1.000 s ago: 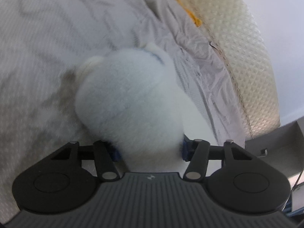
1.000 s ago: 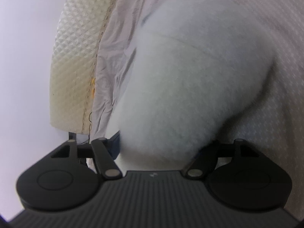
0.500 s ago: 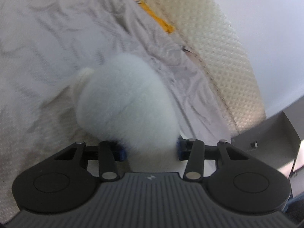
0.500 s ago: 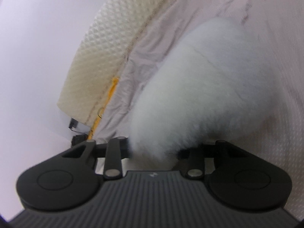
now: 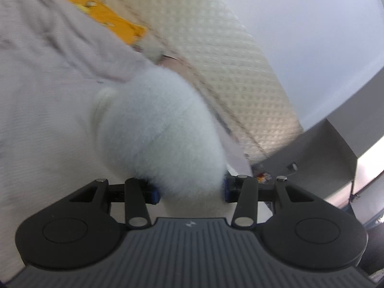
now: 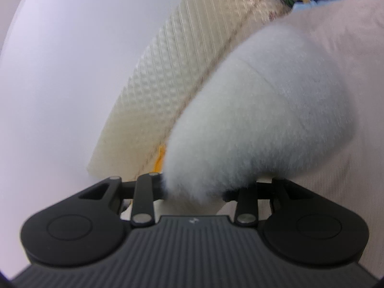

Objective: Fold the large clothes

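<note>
Presently we find the left gripper (image 5: 189, 192) and right gripper (image 6: 194, 192) each clamped partway on a bunch of the white fleece garment (image 5: 158, 129), which extends straight ahead of both over the bedsheet (image 5: 48, 91).

Fluffy white fleece garment (image 5: 158, 129) (long pile), matt woven sheet (image 5: 43, 91), quilted cream mattress (image 5: 216, 55)
</note>
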A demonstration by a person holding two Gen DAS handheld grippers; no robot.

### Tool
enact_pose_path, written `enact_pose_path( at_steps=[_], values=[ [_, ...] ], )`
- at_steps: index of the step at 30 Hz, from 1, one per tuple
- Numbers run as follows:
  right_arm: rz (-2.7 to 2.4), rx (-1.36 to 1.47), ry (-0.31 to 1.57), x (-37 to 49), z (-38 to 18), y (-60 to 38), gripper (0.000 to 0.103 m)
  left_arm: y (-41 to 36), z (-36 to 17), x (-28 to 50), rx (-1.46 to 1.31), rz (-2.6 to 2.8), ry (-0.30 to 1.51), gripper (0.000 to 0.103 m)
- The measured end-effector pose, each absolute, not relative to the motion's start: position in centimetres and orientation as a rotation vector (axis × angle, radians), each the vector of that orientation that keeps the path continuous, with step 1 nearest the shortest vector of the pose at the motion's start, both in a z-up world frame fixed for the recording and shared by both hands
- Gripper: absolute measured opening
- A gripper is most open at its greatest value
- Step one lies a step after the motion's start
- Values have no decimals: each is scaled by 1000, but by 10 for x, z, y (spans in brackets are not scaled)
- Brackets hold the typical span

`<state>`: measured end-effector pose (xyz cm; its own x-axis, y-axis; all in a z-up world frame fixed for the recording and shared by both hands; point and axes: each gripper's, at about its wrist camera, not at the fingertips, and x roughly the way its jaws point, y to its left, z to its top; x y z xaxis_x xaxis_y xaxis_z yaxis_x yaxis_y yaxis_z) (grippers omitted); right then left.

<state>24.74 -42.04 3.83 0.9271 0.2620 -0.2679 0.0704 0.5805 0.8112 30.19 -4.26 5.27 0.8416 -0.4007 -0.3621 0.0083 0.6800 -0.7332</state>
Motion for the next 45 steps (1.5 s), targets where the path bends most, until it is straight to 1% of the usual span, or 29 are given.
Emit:
enact_pose_path(
  at_steps=[4,8,14,20,23,26,31,33,37,39,40,41,45],
  values=[
    [64,906,347,288,61,-459,40,-94,61,362,-802,-313,588,50],
    [7,857,341,321,59,-500,40,-143,49,414,-783,-362,633,50],
    [-55,838,366,355,8,-541,40,-193,-15,479,-781,-379,701,51],
    [-83,890,413,359,-74,-554,40,-199,-87,504,-695,-391,745,51],
    [-113,949,450,346,-115,-549,40,-198,-109,502,-634,-425,715,52],
    [-108,981,423,325,-136,-541,41,-186,-130,482,-622,-459,677,53],
    [-113,974,461,309,-153,-531,48,-182,-156,469,-594,-456,676,57],
    [-122,975,470,306,-161,-529,53,-182,-162,460,-589,-437,671,60],
    [-137,1002,494,305,-160,-533,56,-180,-158,449,-577,-413,692,61],
    [-156,1036,529,298,-156,-534,57,-177,-150,443,-564,-402,723,67],
    [-164,1037,544,290,-152,-532,58,-176,-146,438,-543,-401,733,67],
    [-172,1031,558,282,-148,-532,61,-174,-139,431,-516,-396,735,67],
    [-218,971,585,250,-123,-528,61,-168,-108,405,-450,-394,746,67]
  ],
)
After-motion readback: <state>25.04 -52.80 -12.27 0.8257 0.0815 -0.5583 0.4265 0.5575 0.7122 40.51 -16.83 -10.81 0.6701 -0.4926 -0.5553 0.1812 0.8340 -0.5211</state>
